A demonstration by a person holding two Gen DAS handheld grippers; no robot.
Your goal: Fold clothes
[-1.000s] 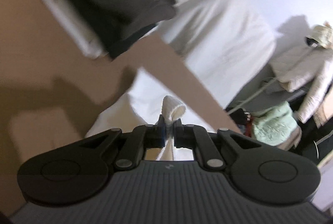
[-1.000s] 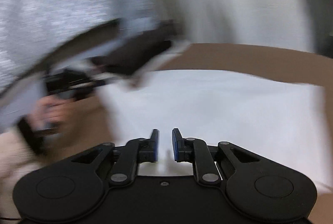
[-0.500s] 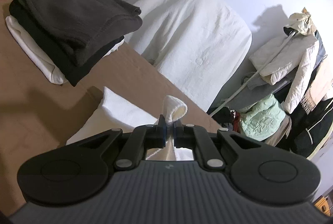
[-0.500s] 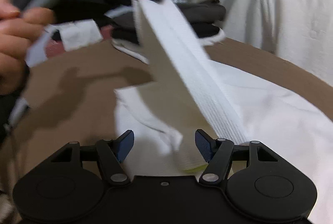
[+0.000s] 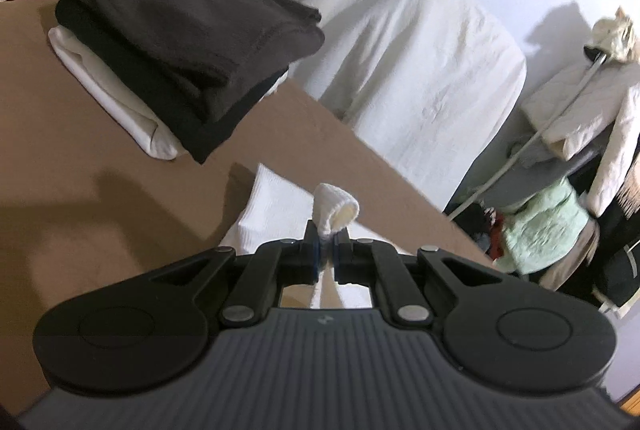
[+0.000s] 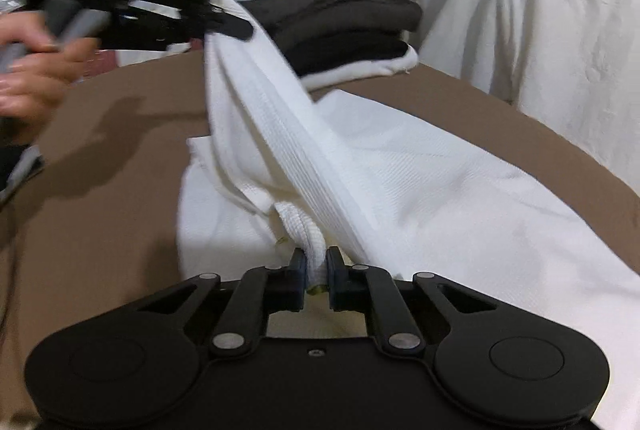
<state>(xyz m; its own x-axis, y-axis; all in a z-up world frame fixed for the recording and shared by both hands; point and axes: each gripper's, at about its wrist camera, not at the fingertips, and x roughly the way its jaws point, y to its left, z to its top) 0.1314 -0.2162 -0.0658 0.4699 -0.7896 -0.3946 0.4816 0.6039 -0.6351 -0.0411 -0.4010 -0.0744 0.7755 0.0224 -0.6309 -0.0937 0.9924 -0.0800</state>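
A white ribbed garment point(image 6: 440, 182) lies spread on the brown table point(image 6: 112, 190). My right gripper point(image 6: 317, 264) is shut on a bunched fold of its near edge. My left gripper point(image 5: 328, 250) is shut on another pinch of the same white garment point(image 5: 276, 206), with a small roll of cloth sticking up past the fingertips. In the right wrist view the left gripper point(image 6: 224, 20) shows at the upper left, held by a hand point(image 6: 36, 70), and lifts a taut band of the cloth off the table.
A stack of folded clothes, dark ones point(image 5: 192, 42) over a cream one point(image 5: 116, 102), sits at the table's far side. A white sheet drapes furniture point(image 5: 420, 70) behind the table. Jackets hang on a rack point(image 5: 580, 102) to the right.
My right gripper went from open around the garment's edge to shut on it. My left gripper keeps its hold and stays raised, and the cloth between the two now hangs as a stretched band.
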